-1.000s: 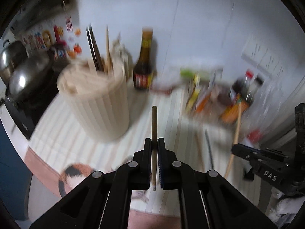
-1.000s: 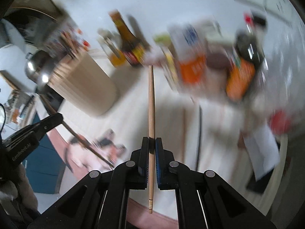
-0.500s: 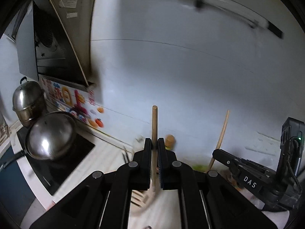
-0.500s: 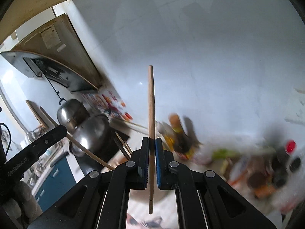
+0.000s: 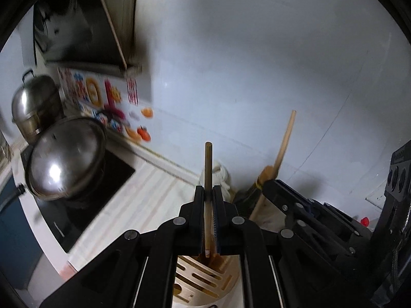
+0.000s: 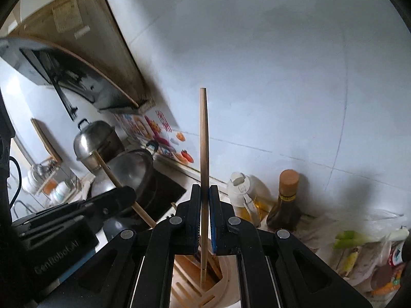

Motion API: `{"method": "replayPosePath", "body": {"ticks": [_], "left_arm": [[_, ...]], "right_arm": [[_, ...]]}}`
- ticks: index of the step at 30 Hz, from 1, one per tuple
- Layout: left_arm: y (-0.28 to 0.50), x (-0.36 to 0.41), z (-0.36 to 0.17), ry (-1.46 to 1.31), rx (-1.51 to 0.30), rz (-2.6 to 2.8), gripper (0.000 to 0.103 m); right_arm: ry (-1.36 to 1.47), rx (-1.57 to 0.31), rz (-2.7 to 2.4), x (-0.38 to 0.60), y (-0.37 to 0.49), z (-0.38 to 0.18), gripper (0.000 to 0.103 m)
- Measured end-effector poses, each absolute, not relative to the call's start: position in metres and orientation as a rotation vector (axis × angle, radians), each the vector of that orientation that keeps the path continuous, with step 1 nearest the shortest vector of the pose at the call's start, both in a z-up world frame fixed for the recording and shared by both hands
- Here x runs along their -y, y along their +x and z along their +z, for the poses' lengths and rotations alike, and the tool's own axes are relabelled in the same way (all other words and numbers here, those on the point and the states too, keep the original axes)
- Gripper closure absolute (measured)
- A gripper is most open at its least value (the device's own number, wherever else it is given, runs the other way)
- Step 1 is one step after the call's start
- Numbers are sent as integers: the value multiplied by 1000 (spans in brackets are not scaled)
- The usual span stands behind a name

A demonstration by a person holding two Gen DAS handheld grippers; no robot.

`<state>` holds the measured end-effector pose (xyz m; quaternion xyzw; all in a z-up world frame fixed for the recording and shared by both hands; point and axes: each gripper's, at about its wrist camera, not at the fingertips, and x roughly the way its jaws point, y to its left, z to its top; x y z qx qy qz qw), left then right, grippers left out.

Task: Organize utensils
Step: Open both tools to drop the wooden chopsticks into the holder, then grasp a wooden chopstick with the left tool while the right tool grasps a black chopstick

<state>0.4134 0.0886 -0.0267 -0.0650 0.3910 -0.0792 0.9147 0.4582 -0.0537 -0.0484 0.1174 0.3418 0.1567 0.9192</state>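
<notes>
My left gripper [image 5: 208, 192] is shut on a wooden chopstick [image 5: 208, 169] held upright, its lower tip just over the slotted top of the wooden utensil holder [image 5: 200, 279]. My right gripper [image 6: 204, 191] is shut on a second, longer chopstick [image 6: 204, 138], also upright, its lower tip at the holder [image 6: 203, 285], beside dark utensils standing in it. Each gripper shows in the other's view: the right one [image 5: 272, 183] at the right, the left one [image 6: 128, 192] at the left.
Steel pots [image 5: 64, 156] sit on a black hob [image 5: 84, 200] to the left. An oil bottle [image 6: 244, 197] and a dark sauce bottle [image 6: 285, 202] stand by the white tiled wall. Bagged food [image 6: 364, 254] lies at the right.
Both grippers have tilted up from the countertop and moved over the utensil holder. The chopsticks now stand upright with their lower tips at the holder's top.
</notes>
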Motion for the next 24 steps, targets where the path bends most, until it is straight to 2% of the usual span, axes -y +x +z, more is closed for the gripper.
{"method": "replayPosePath", "body": {"ticks": [7,11,12,13,14,15,16,17,21,23,24], "left_arm": [[412,-86,-43,-165,-888,-221,99],[406,-94,-41,-237,-934,-227,94],[402,-97,-36,-232,-922,-204,93],[400,-98,-34,-227,-912,-187,89],[394,-101,-29,-223,-896,-169,84],[391,-104,-27,-224,-887,-158,61],[384,-107,-22,-215,-870,-132,28],[377,-109,-19,-208,-855,-109,17],[349,-115,-22,-180,-812,-60,12],[336,-115,-29,-167,-802,-44,2],[326,-114,-34,-155,-795,-32,0]], "right_arm": [[218,-776,352,55,462,-73,97],[220,-862,392,59,460,-80,95],[220,-862,390,62,456,-79,92],[224,-858,383,66,452,-77,83],[232,-855,377,72,447,-74,72],[240,-853,369,78,442,-71,68],[248,-851,357,84,437,-68,64],[259,-850,342,91,431,-66,60],[300,-847,265,124,399,-62,43],[316,-849,207,142,379,-65,32],[317,-853,185,149,370,-67,31]]}}
